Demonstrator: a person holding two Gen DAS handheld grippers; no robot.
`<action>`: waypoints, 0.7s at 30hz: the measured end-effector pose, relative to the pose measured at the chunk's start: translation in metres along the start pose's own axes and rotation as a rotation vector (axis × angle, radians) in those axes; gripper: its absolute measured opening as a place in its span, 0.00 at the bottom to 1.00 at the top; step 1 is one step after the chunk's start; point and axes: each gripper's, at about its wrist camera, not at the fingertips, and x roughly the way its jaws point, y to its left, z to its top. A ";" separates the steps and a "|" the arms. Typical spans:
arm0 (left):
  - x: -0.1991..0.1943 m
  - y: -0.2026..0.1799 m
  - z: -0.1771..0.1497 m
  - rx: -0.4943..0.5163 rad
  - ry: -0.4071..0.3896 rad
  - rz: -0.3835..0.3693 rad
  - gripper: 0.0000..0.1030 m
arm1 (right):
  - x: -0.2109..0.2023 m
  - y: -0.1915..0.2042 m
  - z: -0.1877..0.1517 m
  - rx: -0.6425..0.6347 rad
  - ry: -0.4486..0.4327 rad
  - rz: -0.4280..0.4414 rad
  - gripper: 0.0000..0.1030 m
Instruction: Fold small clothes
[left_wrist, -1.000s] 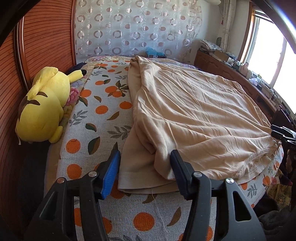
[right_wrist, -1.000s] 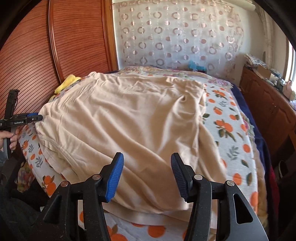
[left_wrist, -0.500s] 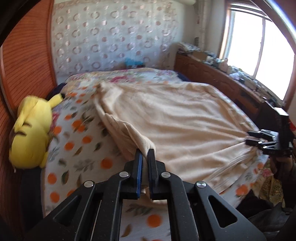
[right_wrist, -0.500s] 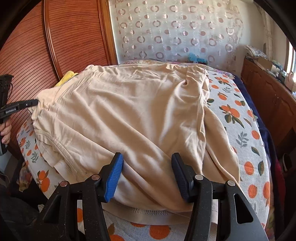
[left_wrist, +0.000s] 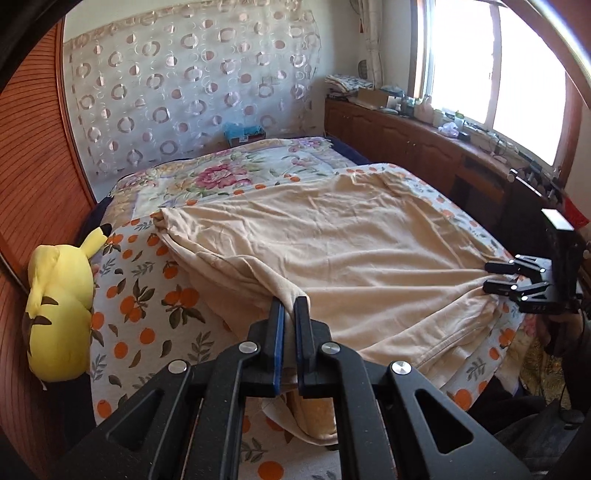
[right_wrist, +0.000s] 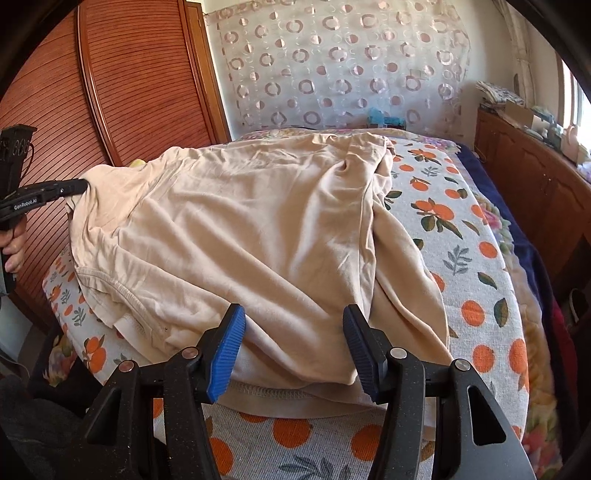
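Observation:
A beige garment (left_wrist: 351, 240) lies spread over the bed. My left gripper (left_wrist: 290, 306) is shut on a bunched edge of it and holds that edge lifted off the sheet. The right wrist view shows the same gripper (right_wrist: 79, 186) at the far left, pinching the raised cloth (right_wrist: 258, 221). My right gripper (right_wrist: 293, 332) stands open over the near hem, with a bulge of cloth between its blue pads (right_wrist: 229, 343) but no squeeze on it. From the left wrist view the right gripper (left_wrist: 493, 276) sits at the garment's right edge.
A yellow plush toy (left_wrist: 59, 314) lies against the wooden panel at the bed's left side. The orange-print sheet (right_wrist: 461, 258) covers the bed. A wooden cabinet (left_wrist: 406, 136) with clutter runs under the window. A blue box (left_wrist: 243, 133) sits at the bed's far end.
My left gripper closed on the garment's edge and rose with it, pulling the cloth up. The right gripper stayed open and edged slightly closer over the hem.

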 end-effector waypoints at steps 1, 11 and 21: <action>0.001 -0.004 0.004 0.007 -0.004 -0.010 0.06 | -0.001 -0.001 0.000 0.003 -0.005 0.002 0.56; 0.029 -0.106 0.067 0.140 -0.031 -0.216 0.06 | -0.029 -0.019 -0.002 0.029 -0.055 -0.051 0.56; 0.059 -0.231 0.097 0.294 0.021 -0.372 0.06 | -0.075 -0.064 -0.021 0.116 -0.093 -0.163 0.56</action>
